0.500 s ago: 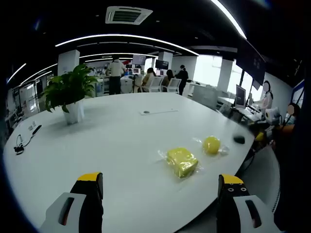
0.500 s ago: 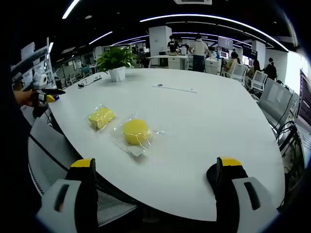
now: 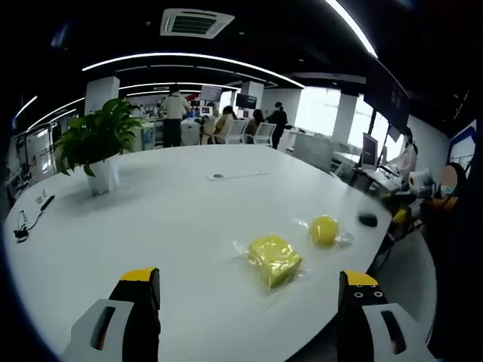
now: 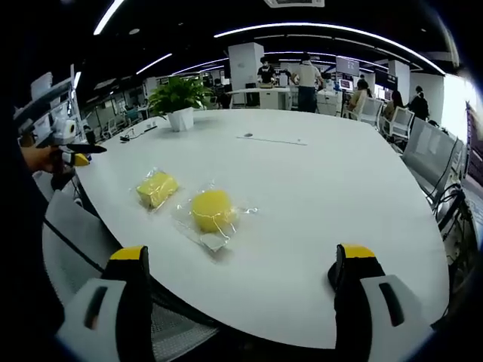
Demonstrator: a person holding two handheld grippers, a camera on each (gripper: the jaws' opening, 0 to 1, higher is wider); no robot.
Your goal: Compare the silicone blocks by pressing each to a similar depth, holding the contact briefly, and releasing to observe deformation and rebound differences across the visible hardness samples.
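Left gripper view puts your left gripper (image 3: 245,320) low over the near part of the white table (image 3: 173,204), jaws spread wide with nothing between them. Ahead of it lie the 2 silicone samples, each in its own clear wrapper: the square yellow block (image 3: 273,259) nearer to you, and the round yellow block (image 3: 324,228) just beyond it toward the table edge. They sit near each other without touching.

In the right gripper view your right gripper (image 4: 245,317) hangs off the table's near edge, jaws equally wide and holding nothing. From this side the round yellow block (image 4: 212,210) is the closer one and the square yellow block (image 4: 156,188) lies beside it to the left.

By my reading you are at the approach step: neither gripper touches a sample, so no press has begun. The next move calls for bringing 1 gripper down onto 1 block, square to its top, then matching that depth on the other. The loose wrapper may slide on the smooth tabletop, so press straight down.

Count: 2 blocks, 2 grippers, 1 potted plant (image 3: 98,147) far across the table, 1 dark mouse-like object (image 3: 367,219) near the edge.
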